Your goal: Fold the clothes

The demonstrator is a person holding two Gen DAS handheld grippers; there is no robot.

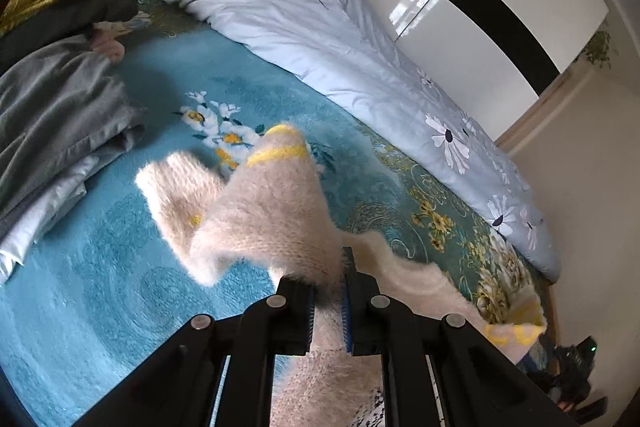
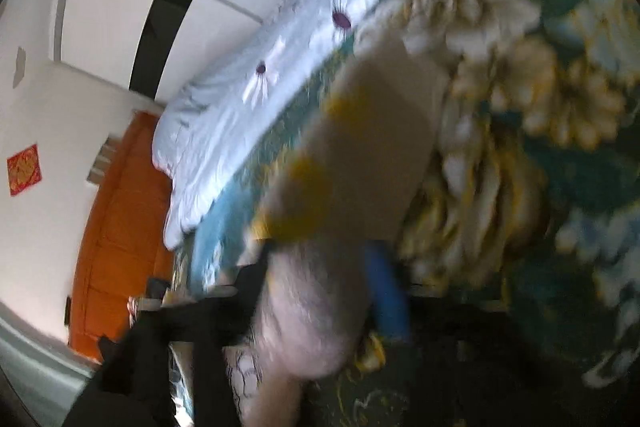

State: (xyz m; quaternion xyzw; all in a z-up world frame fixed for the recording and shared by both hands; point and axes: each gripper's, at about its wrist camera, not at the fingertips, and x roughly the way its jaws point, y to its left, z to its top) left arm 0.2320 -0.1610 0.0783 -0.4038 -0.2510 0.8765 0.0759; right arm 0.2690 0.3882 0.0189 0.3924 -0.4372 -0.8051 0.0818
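A fuzzy cream sweater (image 1: 264,211) with yellow stripes hangs from my left gripper (image 1: 328,291), which is shut on its fabric above the blue floral bedspread (image 1: 100,287). One sleeve with a yellow cuff (image 1: 280,143) sticks forward; another part trails right to a yellow-edged end (image 1: 516,331). In the blurred right wrist view, my right gripper (image 2: 320,291) is shut on the same cream sweater (image 2: 360,147), with a blue finger pad (image 2: 388,299) beside the cloth.
A light blue flowered duvet (image 1: 340,39) lies along the far side of the bed. A pile of folded grey, white and dark clothes (image 1: 52,115) sits at left. A white wardrobe (image 1: 480,7) stands behind. An orange door (image 2: 116,227) shows in the right wrist view.
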